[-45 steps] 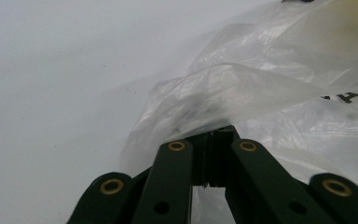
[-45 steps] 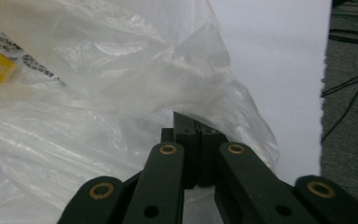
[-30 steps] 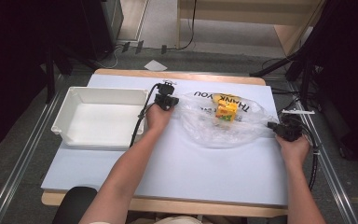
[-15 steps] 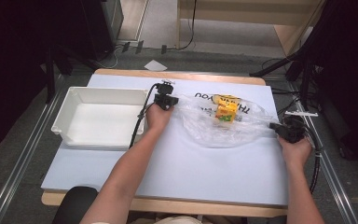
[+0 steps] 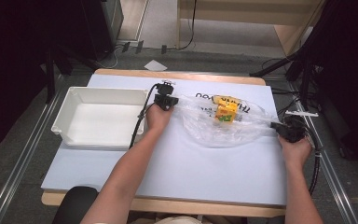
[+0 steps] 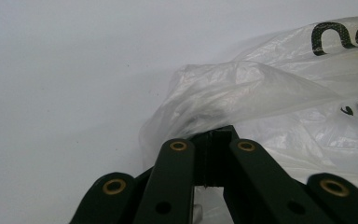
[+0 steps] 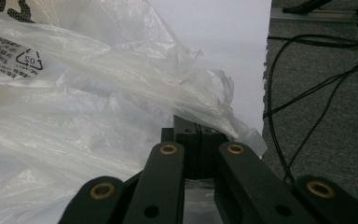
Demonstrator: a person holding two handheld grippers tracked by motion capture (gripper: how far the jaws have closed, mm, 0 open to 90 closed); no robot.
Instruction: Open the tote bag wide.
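A clear plastic bag [image 5: 223, 128] with black lettering lies on the right half of the tabletop [image 5: 177, 172], toward the far edge, with a yellow carton [image 5: 225, 112] inside it. The left hand-held gripper [image 5: 167, 100] is clamped on the bag's left end, jaws together on the film. The right hand-held gripper [image 5: 279, 127] pinches the bag's right end at the tabletop's right edge. A white tray [image 5: 70, 109] sits by the left edge.
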